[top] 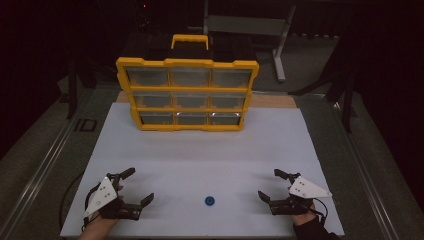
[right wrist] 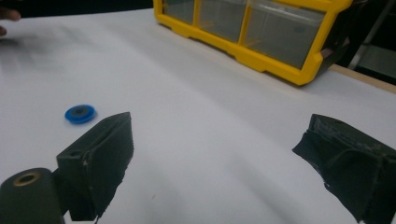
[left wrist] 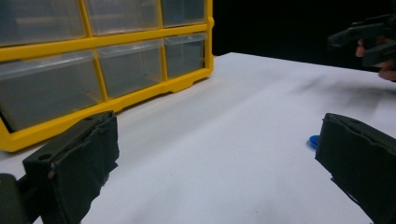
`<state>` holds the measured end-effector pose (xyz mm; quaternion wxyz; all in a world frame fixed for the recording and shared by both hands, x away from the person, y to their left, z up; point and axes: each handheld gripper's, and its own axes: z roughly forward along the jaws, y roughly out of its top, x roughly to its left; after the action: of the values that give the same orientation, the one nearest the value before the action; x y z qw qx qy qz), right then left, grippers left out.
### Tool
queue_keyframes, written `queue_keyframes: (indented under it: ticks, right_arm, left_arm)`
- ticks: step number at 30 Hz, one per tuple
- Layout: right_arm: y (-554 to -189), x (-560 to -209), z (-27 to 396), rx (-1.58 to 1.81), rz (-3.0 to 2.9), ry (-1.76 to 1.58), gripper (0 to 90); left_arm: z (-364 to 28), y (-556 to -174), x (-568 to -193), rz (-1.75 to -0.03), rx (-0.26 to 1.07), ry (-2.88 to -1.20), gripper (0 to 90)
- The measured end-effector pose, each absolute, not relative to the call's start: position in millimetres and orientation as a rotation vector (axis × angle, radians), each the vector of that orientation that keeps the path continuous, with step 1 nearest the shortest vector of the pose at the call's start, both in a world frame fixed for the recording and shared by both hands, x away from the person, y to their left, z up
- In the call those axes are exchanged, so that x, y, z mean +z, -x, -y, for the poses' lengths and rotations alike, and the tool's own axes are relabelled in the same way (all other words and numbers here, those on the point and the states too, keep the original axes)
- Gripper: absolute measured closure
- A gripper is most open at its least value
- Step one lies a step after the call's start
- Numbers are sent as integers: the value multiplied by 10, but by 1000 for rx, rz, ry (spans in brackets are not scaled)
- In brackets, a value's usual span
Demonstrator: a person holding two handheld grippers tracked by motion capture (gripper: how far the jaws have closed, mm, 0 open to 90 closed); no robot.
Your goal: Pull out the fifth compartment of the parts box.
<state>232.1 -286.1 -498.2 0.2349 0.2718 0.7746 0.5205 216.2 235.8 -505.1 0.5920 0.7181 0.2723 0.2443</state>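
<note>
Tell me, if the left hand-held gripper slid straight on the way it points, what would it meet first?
Probably nothing soon: the left hand-held gripper faces bare white table. The yellow drawer organizer stands off to one side, the small blue ring off to the other. Depth is uncertain.

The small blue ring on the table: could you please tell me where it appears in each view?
High view: the small blue ring lies near the front edge, between the two grippers.
Left gripper view: at right, partly behind the right-hand jaw.
Right gripper view: at left, above the left-hand jaw.
Shared landmark: the yellow drawer organizer.
</note>
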Motion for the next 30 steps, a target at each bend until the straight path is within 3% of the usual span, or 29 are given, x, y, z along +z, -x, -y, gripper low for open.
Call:
queue_keyframes:
  ticks: [17, 30]
  right_arm:
    - [-2227, -4981, 2777, 1363, -2192, -741, 87]
    - [-2127, -4682, 2711, 1357, -2112, -729, 89]
  left_arm:
    - [-2364, -2138, -5031, -647, 575, -1646, 0]
    - [-2361, -2105, -5012, -627, 579, -1645, 0]
